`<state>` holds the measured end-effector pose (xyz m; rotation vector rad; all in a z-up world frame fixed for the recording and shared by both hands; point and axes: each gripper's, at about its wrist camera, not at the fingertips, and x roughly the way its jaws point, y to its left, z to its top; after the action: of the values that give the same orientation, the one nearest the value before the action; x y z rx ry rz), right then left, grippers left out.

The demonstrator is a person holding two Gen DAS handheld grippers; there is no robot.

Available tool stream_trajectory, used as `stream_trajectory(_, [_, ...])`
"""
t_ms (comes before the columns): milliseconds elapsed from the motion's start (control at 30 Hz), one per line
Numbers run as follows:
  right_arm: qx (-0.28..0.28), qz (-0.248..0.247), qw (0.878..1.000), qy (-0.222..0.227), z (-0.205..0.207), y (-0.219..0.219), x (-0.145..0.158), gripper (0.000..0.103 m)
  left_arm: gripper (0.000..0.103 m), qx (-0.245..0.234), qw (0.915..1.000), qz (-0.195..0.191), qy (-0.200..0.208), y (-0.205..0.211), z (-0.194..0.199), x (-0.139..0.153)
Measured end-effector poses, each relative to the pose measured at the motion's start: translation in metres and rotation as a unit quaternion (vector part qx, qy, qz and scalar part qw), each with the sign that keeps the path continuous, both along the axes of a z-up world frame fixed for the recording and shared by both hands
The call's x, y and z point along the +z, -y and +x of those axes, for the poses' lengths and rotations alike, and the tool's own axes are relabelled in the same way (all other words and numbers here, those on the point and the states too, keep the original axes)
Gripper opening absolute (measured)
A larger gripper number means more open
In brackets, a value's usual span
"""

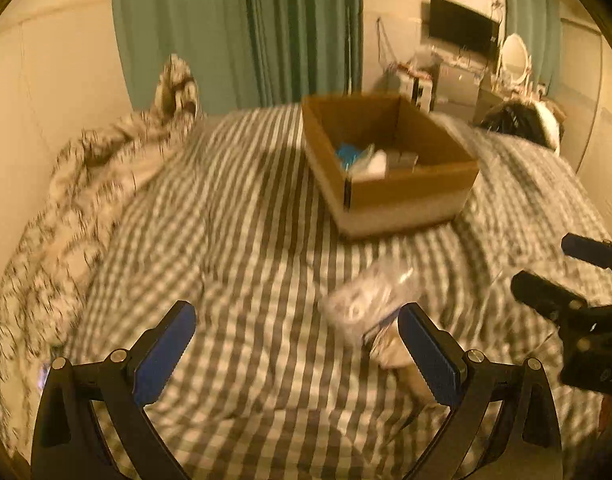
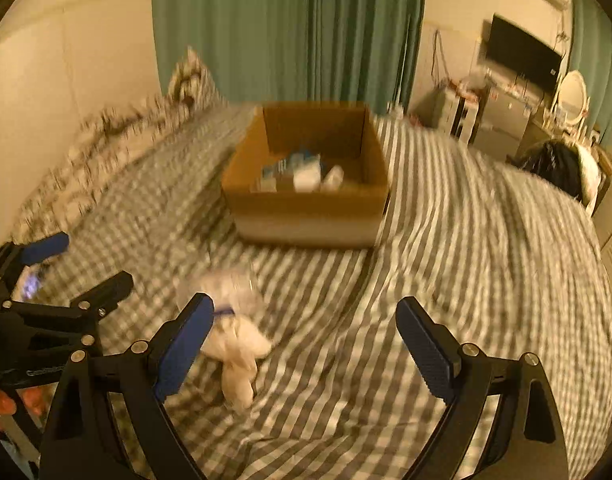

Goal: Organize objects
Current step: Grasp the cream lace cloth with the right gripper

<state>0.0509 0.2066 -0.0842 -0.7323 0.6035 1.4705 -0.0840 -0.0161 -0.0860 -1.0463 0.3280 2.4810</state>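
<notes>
An open cardboard box stands on the checked bedspread and holds several small blue and white items; it also shows in the right wrist view. A clear plastic bag and a pale cloth bundle lie on the bed just left of my left gripper's right finger. In the right wrist view the bag and the bundle lie beside my left finger. My left gripper is open and empty. My right gripper is open and empty, to the right of the left one.
A rumpled patterned blanket lies along the bed's left side by the wall. Green curtains hang behind the bed. A dark bundle sits at the bed's far right edge. A dresser with mirror and a wall screen stand beyond.
</notes>
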Motion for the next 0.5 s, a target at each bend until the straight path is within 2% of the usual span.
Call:
stream_trajectory(200, [0.021, -0.074, 0.997, -0.028, -0.008, -0.015, -0.057, 0.092, 0.103, 0.007, 0.9983, -0.044, 0.039, -0.004, -0.004, -0.045])
stream_trajectory(267, [0.024, -0.089, 0.995, -0.030, -0.011, -0.019, -0.065, 0.092, 0.103, 0.020, 0.9965, -0.046, 0.066, 0.001, -0.012, -0.056])
stream_trajectory(400, [0.046, -0.125, 0.991, -0.026, -0.023, -0.025, -0.088, 0.091, 0.103, 0.046, 0.9932, -0.049, 0.095, 0.007, -0.025, -0.066])
stream_trajectory(467, [0.060, -0.144, 0.987, -0.024, -0.029, -0.028, -0.098, 0.082, 0.103, 0.046, 0.9925, -0.051, 0.101, 0.007, -0.027, -0.070])
stream_trajectory(500, [0.064, -0.155, 0.986, -0.017, -0.032, -0.029, -0.104, 0.069, 0.103, 0.044, 0.9926, -0.051, 0.101, 0.006, -0.026, -0.070])
